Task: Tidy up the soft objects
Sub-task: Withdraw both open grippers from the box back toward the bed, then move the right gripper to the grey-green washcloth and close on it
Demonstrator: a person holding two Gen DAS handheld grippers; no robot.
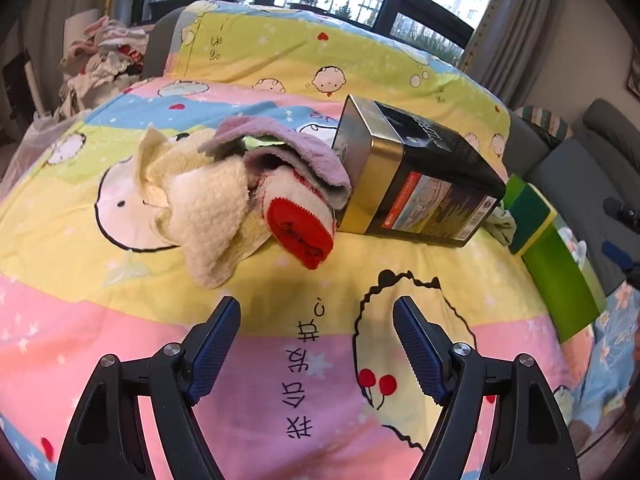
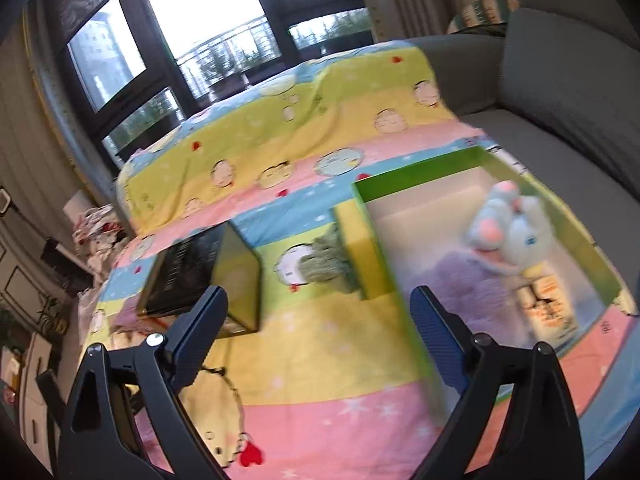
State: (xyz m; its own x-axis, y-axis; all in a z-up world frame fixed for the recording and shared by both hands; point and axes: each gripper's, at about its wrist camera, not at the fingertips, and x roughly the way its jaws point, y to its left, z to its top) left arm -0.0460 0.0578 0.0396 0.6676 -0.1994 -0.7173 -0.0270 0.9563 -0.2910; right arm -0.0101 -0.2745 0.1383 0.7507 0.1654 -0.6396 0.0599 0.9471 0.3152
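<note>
1. The heap of soft cloths lies on the cartoon-print quilt, seen from the left wrist camera: a cream fleece cloth in front, a lilac towel draped over the top, and a rolled white sock with a red cuff poking out toward the camera.
2. The lilac towel's right edge touches the open end of a dark metal tin, which lies on its side just right of the heap.
3. Right of the tin stands a green box with a pale inside; in the right wrist view a lilac plush cloth and a pale blue soft toy with pink patches lie in it, blurred.
4. A small greenish fuzzy cloth sits on the quilt against the box's outer wall, between the box and the tin.
5. The left gripper hovers above the quilt just in front of the heap, jaws spread apart with nothing between them, touching no cloth.
6. The right gripper hangs over the quilt near the green box's near corner, jaws wide and released, holding nothing.
7. Beyond the quilt there is a grey sofa, dark-framed windows and, at far left, a pile of laundry.
</note>
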